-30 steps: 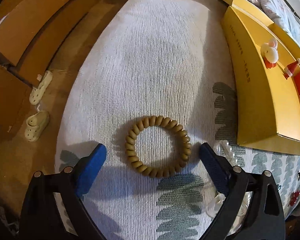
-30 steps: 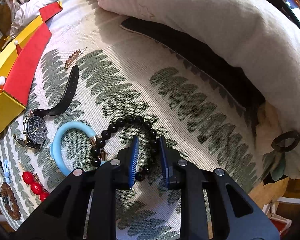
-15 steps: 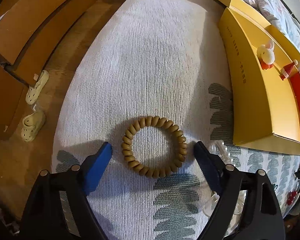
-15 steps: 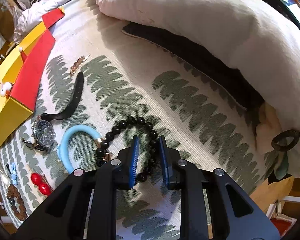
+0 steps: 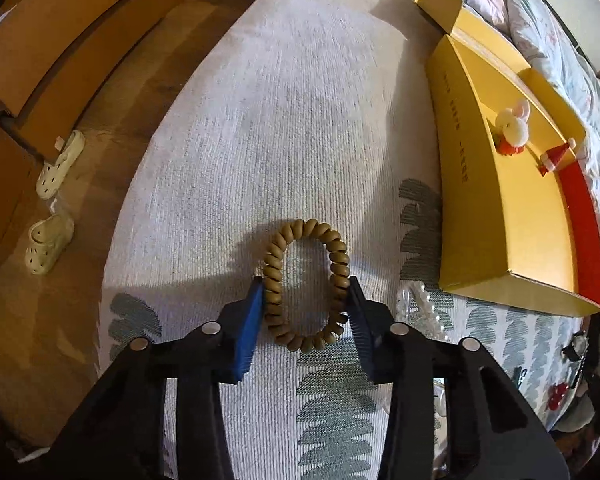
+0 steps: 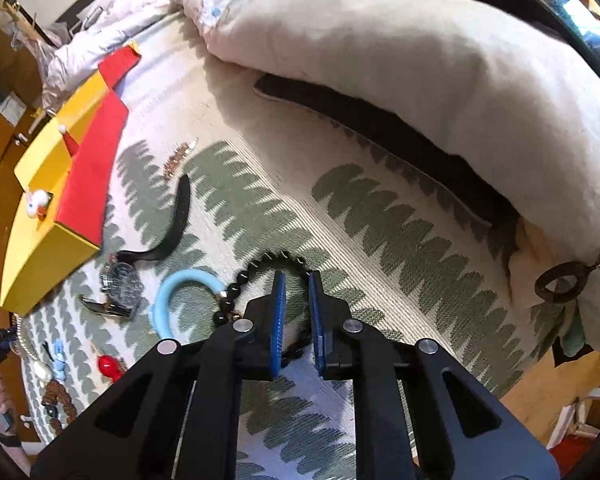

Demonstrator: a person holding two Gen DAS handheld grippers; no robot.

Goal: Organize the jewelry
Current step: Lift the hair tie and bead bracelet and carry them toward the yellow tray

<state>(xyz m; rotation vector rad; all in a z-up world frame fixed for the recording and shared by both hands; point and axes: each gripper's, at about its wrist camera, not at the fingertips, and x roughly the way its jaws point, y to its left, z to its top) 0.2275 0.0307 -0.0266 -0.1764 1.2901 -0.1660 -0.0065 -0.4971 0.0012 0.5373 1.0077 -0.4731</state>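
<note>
In the left wrist view my left gripper [image 5: 305, 294] is shut on a tan spiral hair tie [image 5: 305, 285], squeezed into a tall oval on the bedspread. A yellow and red jewelry box [image 5: 512, 208] lies open to the right; it also shows in the right wrist view [image 6: 60, 204]. In the right wrist view my right gripper [image 6: 297, 304] is nearly shut with a narrow gap and nothing between the pads. It hovers over a black bead bracelet [image 6: 256, 276]. A light blue bangle [image 6: 176, 300] and a black wristwatch [image 6: 124, 280] lie to its left.
A pearl hair clip [image 5: 418, 312] lies right of the left gripper. Red beads [image 6: 110, 366], a brown bracelet [image 6: 58, 396] and a small gold clip [image 6: 178, 160] lie on the spread. A folded duvet [image 6: 420, 80] fills the right. The bed's edge and slippers [image 5: 50, 240] are on the left.
My left gripper has closed on the hair tie and squeezed it from round to oval. My right gripper has moved forward over the black bead bracelet, its narrow gap unchanged.
</note>
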